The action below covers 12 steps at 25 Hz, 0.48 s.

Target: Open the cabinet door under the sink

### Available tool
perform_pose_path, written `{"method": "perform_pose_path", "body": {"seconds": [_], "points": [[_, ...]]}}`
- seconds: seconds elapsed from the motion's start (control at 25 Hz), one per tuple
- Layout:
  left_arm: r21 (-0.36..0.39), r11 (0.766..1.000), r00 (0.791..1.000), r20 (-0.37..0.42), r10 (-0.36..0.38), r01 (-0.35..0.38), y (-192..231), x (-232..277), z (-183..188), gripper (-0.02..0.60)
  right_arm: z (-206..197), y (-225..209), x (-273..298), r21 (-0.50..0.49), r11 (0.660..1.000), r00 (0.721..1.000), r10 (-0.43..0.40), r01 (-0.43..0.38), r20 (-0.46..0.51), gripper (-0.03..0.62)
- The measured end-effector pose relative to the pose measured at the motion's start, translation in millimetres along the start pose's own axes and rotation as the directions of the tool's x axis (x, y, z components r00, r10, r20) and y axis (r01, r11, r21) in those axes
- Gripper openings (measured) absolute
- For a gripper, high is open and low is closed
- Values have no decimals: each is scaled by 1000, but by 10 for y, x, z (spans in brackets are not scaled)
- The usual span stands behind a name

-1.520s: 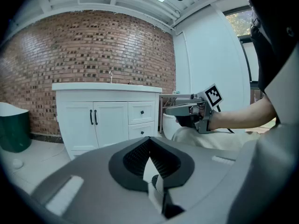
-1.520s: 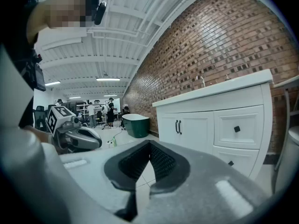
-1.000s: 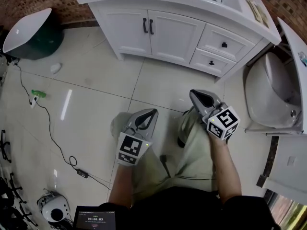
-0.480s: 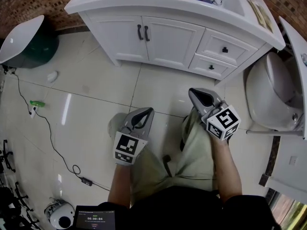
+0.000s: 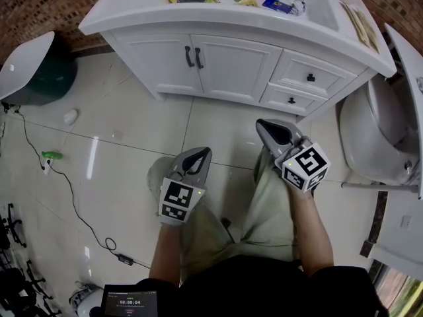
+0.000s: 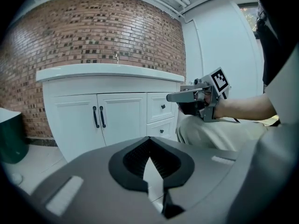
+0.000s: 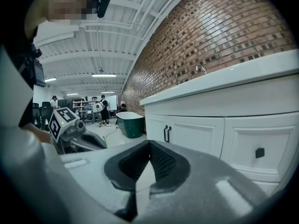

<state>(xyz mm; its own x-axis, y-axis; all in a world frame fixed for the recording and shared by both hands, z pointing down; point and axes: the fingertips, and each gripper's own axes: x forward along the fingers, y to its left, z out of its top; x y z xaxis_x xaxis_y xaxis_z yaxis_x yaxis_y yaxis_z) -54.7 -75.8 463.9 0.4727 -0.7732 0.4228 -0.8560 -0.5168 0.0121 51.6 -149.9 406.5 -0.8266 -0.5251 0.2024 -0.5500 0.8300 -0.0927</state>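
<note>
- The cabinet doors (image 5: 232, 66) are a shut pair on the front of the white vanity. Their two black handles (image 5: 198, 58) sit side by side at the centre seam. I take those handles as my mark for everything else.
- Each handle is a slim bar pull with its long axis running straight up and down. I judge the fingers will have to come in level and close across the bar from its two sides.
- The left gripper (image 5: 202, 153) hangs over my knee, straight out from the handles across bare floor tiles (image 5: 142, 121) and well apart from them. Its fingers (image 6: 154, 174) are pressed together with nothing between them. In its own view the handles (image 6: 102, 116) lie left of its line.
- The right gripper (image 5: 264, 126) is also well apart from the handles. It sits off to their drawer side, out in front of the drawers (image 5: 309, 61), and is angled back toward the seam. Its fingers (image 7: 161, 169) are also pressed together and empty. In its view the handles (image 7: 166, 133) lie just right of its line.
- I judge neither gripper clearly nearer. The right one already points almost at the handles, and it is closer to the door on the drawer side of the seam. Whichever goes must first part its fingers and then travel forward.
</note>
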Motion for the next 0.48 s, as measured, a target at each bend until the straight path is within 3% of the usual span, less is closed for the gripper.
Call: {"method": "perform_pose_path", "body": {"seconds": [0.48], "points": [[-19,999,998,46,-35,36,379,314,246,17,19,-362,434,-10,999,998,-36,35,-47,-8]]}}
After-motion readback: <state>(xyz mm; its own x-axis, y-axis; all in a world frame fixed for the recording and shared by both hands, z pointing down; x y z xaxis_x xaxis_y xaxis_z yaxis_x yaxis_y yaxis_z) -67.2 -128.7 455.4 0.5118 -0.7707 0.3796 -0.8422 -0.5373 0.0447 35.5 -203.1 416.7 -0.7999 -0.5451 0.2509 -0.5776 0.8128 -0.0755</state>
